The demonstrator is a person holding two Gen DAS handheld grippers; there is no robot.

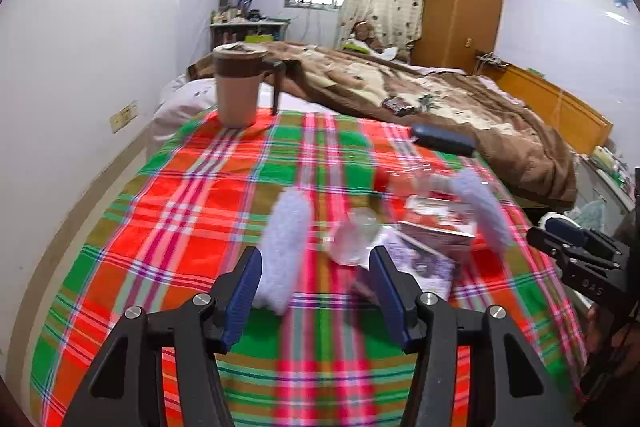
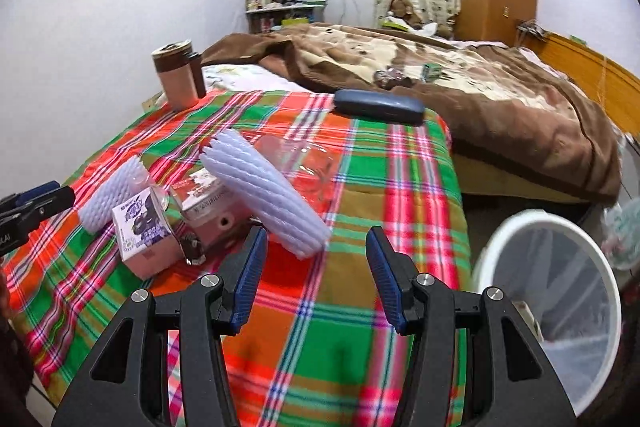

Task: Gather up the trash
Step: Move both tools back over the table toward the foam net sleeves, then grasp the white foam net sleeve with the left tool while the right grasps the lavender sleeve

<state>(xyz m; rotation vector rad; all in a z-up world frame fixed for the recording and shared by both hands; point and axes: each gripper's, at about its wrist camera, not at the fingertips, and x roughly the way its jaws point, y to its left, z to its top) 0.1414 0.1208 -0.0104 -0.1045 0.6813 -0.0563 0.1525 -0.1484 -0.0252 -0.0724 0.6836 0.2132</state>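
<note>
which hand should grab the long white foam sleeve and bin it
Right, probably. The right gripper is open, with the long foam sleeve just ahead of its fingers and the white bin close on its right side. The left gripper sits nearer the other foam piece.

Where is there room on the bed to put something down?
Bare plaid cloth lies under the right gripper, and between the brown-lidded mug and dark blue case. It is crowded around the white foam sleeves and small cartons.
</note>
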